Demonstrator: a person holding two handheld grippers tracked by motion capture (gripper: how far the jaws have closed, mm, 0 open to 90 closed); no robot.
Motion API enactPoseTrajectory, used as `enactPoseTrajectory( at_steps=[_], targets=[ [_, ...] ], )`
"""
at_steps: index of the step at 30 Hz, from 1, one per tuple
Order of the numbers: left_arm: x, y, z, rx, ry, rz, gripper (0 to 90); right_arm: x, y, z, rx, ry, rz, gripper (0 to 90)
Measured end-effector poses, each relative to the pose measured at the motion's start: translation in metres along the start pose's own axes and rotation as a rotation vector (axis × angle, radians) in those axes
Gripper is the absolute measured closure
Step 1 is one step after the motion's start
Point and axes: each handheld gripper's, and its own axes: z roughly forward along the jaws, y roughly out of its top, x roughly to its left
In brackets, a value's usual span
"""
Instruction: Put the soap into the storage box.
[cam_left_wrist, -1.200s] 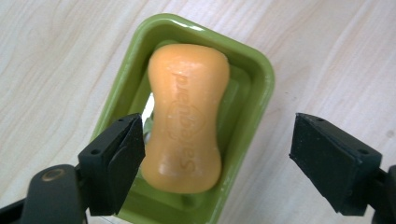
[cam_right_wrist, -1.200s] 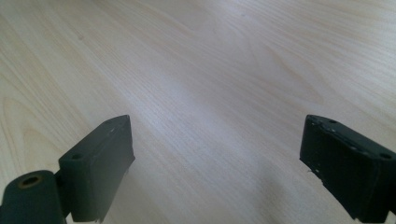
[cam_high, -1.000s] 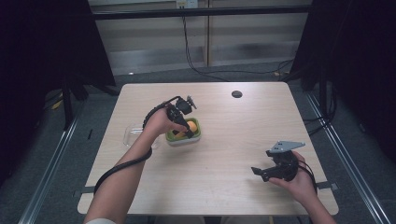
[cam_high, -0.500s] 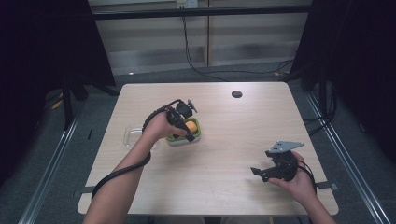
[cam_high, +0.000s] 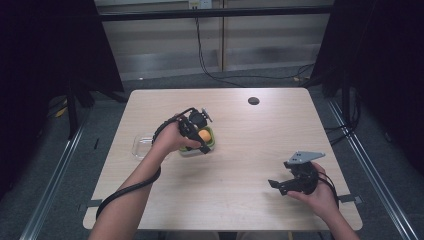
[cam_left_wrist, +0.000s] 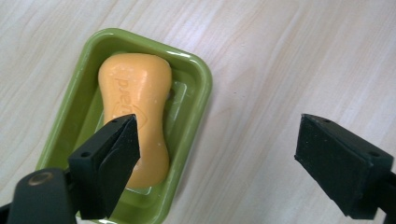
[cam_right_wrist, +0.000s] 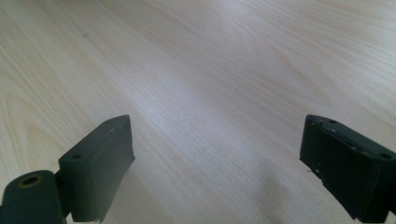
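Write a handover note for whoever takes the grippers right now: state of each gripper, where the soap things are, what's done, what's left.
Left gripper: open, over the green soap dish, one jaw above the orange soap bar, the other over bare table.
Right gripper: open, holding nothing, near the table's right front.
Things: the soap lies inside the dish, left of the table's centre. A clear lid or tray lies on the table just left of the dish.
Done: soap is in the dish.
Left: probably covering the dish with the clear piece, if it is the lid; the pictures do not settle that.
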Motion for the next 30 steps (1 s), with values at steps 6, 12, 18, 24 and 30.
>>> enactPoseTrajectory(
  at_steps=[6, 12, 18, 24, 30],
  targets=[
    [-0.006, -0.002, -0.001, -0.003, -0.016, 0.012, 12.3, 0.000, 0.000, 0.000, 0.002, -0.001, 0.002, 9.3],
    [-0.011, -0.006, 0.003, -0.006, -0.026, 0.006, 11.9, 0.001, 0.000, 0.000, 0.000, -0.002, -0.006, 9.3],
    [-0.015, -0.010, 0.006, -0.025, -0.028, 0.015, 11.9, 0.001, 0.001, 0.000, 0.000, 0.002, -0.007, 9.3],
    [-0.019, -0.014, 0.007, -0.027, -0.036, 0.008, 11.8, 0.001, 0.000, 0.001, 0.002, 0.000, -0.008, 9.3],
    [-0.022, -0.019, 0.012, -0.040, -0.048, 0.021, 11.4, 0.002, 0.001, 0.001, 0.003, 0.003, -0.009, 9.3]
  ],
)
